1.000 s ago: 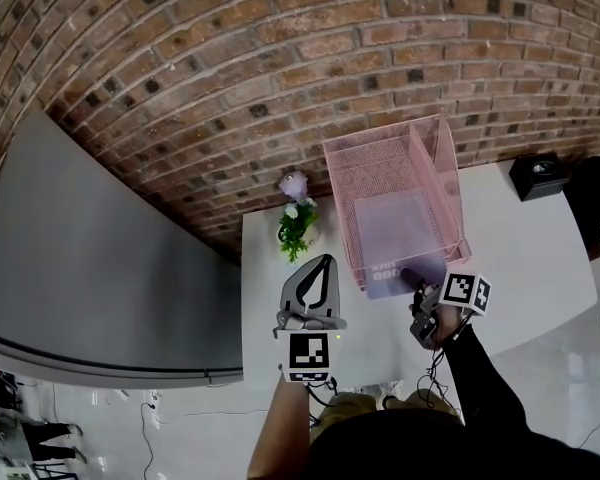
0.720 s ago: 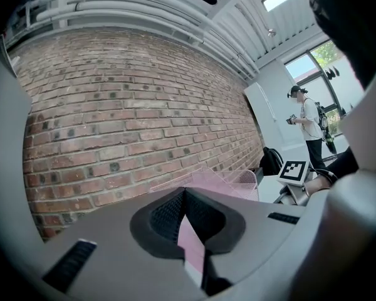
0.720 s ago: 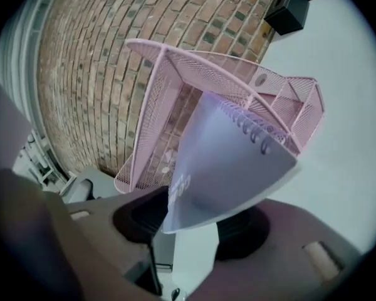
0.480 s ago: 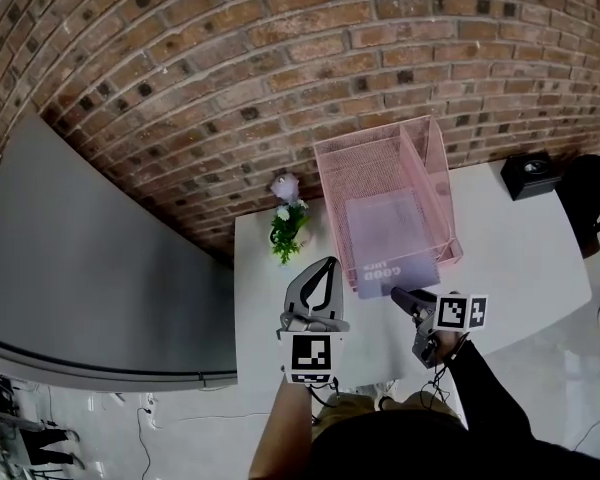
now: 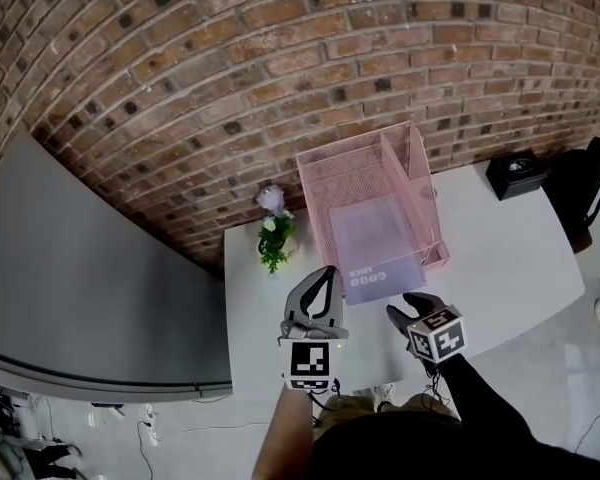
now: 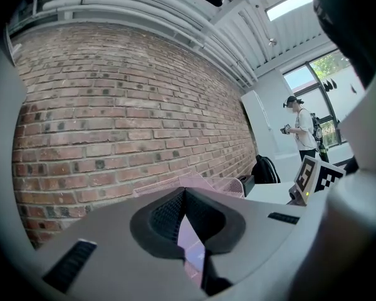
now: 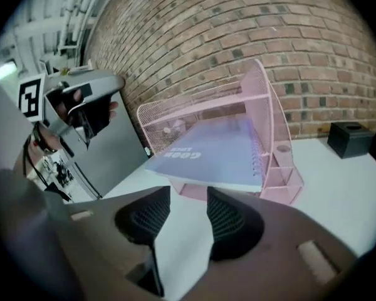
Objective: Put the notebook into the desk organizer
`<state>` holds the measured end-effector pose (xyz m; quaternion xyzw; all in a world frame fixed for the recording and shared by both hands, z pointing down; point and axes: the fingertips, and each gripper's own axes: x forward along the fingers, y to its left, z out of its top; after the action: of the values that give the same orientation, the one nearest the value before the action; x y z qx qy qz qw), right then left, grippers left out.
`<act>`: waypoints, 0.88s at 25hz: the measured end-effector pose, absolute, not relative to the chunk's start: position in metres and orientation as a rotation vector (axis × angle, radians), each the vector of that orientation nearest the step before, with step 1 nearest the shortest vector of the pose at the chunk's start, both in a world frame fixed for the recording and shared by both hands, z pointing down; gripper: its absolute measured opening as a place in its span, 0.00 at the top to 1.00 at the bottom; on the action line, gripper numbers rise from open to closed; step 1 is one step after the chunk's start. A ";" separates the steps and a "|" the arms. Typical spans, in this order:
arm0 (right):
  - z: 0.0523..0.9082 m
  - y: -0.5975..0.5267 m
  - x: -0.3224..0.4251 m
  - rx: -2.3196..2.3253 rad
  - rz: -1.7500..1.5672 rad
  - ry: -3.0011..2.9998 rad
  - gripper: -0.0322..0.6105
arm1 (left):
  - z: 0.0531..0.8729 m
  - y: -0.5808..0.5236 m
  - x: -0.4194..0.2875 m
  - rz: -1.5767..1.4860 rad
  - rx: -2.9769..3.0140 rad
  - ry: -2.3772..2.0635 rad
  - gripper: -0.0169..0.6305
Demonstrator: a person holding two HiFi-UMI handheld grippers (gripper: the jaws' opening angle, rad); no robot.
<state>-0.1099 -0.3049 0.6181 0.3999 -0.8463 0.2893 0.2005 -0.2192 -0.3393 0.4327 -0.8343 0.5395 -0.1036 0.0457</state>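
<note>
The notebook (image 5: 373, 240) lies in the wide compartment of the pink mesh desk organizer (image 5: 355, 163), at the centre of the head view. Its printed near end juts past the front edge toward the bottom of the frame. Unsupported like that, it could slide or tip back out onto the white table (image 5: 500, 258). A push to seat it might instead shove the light organizer toward the brick wall. The right gripper (image 7: 187, 199), just below that end, has just been opening its jaws. They stand wide apart with nothing between them, clear of the notebook. The left gripper (image 6: 183, 193), lower centre, has its tips together and holds nothing.
</note>
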 end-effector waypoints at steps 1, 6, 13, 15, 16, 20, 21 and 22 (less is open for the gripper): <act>0.620 -0.305 -0.107 1.123 0.756 -2.349 0.70 | 0.433 -0.339 -0.219 -0.315 -2.550 1.649 0.96; 0.614 -0.309 -0.109 1.102 0.601 -2.345 0.95 | 0.437 -0.342 -0.222 -0.317 -2.552 1.668 0.96; 0.610 -0.321 -0.117 1.108 0.586 -2.351 0.95 | 0.436 -0.354 -0.232 -0.310 -2.546 1.697 0.96; 0.607 -0.326 -0.117 1.120 0.585 -2.352 0.95 | 0.436 -0.358 -0.233 -0.308 -2.546 1.697 0.96; 0.607 -0.329 -0.118 1.125 0.582 -2.353 0.95 | 0.436 -0.360 -0.234 -0.313 -2.547 1.697 0.96; 0.606 -0.341 -0.120 1.147 0.570 -2.351 0.95 | 0.439 -0.366 -0.235 -0.338 -2.547 1.698 0.96; 0.606 -0.343 -0.120 1.151 0.568 -2.351 0.95 | 0.439 -0.367 -0.235 -0.339 -2.548 1.697 0.96; 0.606 -0.346 -0.121 1.155 0.568 -2.352 0.95 | 0.439 -0.369 -0.235 -0.341 -2.547 1.695 0.96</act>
<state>-0.1210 -0.3456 0.6063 0.4195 -0.8540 0.2061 0.2284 -0.2351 -0.3687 0.4390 -0.8270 0.5504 -0.1105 0.0313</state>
